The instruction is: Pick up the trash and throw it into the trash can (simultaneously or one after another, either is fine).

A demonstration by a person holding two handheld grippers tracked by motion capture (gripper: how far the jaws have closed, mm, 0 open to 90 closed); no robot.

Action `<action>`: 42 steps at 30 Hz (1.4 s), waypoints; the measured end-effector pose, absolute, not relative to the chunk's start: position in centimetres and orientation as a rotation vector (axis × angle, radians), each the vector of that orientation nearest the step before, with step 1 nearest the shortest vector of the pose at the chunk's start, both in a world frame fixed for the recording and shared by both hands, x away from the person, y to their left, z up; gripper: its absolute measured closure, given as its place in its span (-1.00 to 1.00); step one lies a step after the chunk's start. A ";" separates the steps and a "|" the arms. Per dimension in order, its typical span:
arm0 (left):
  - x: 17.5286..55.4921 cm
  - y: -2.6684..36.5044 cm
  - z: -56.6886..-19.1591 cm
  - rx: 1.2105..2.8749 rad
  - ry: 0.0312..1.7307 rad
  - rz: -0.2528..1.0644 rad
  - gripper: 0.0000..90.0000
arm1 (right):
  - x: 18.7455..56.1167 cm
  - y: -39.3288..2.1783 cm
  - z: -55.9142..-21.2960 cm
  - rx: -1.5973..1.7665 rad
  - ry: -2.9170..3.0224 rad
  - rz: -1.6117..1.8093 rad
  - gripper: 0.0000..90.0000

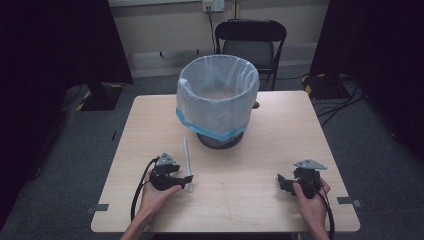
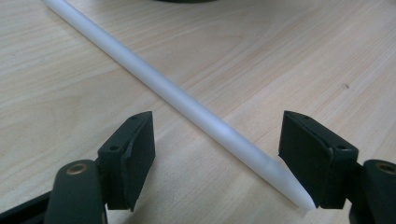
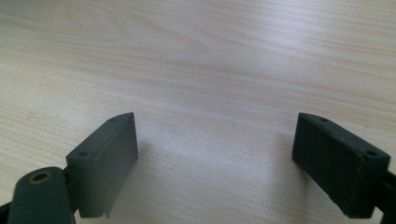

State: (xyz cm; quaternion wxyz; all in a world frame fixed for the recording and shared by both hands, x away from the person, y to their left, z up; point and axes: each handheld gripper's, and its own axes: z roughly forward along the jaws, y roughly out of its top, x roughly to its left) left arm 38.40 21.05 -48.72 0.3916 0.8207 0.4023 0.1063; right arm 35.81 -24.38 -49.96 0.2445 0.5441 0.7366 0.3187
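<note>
In the high view, I see the white rod [image 1: 186,161] lying flat on the desk [image 1: 280,150], in the left half, running from near the bin [image 1: 218,100] toward the near edge. My left gripper [image 1: 186,181] sits at the near end of the rod, low on the desk. My right gripper [image 1: 281,182] rests near the right edge, well apart from the rod, with nothing in it. The bin stands close to the far edge, lined with a pale bag [image 1: 200,107] that has a blue hem. I can read no brand or writing there.

In the left gripper view, the rod [image 2: 187,100] crosses the desk diagonally and its tapered tip lies just beside the right jaw, maybe touching it. The jaws stand wide apart with the rod's end between them, not yet pressed. I judge the rod light, stiff and smooth, so it can roll or slip. I would take it a little above the taper, where it is full round. No label shows on it.

In the right gripper view, the jaws are spread over bare wood [image 3: 210,70]. Nothing is written there.
</note>
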 end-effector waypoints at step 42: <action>38.8 27.4 -48.9 2.035 1.238 0.381 0.78 | 35.8 -24.4 -50.0 1.485 2.012 0.870 -0.70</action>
